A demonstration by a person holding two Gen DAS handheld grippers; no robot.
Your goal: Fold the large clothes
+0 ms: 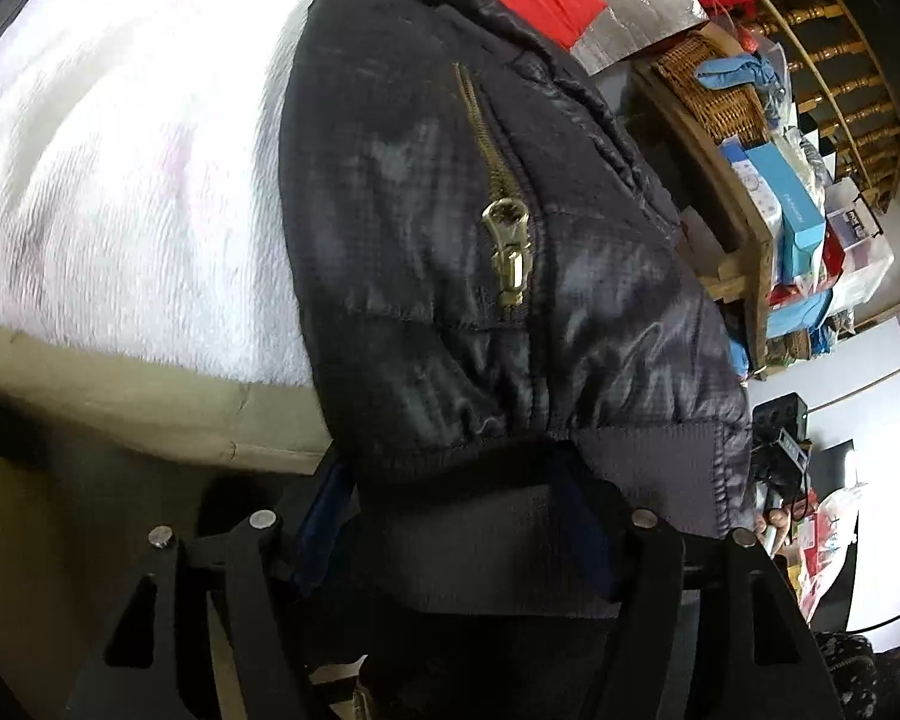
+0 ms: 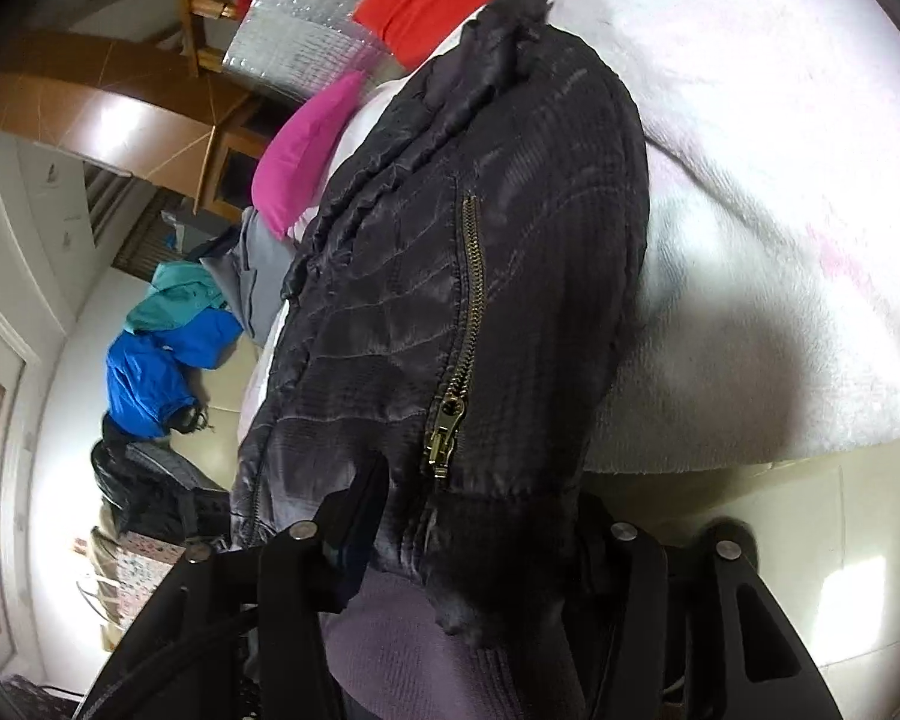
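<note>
While the dark jacket [image 1: 450,228] lay on the white blanket [image 1: 120,180], both claws, left [image 1: 462,516] and right [image 2: 474,546], stood partly open around its ribbed hem, not visibly clamping it.

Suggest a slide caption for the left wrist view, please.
Dark quilted jacket with a brass pocket zipper lying on a white blanket, its ribbed hem between the left gripper's fingers.

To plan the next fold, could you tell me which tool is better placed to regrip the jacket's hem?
Probably the left tool: the ribbed hem of the jacket lies flat between its fingers. At the right tool the hem bunches, hiding one finger.
</note>
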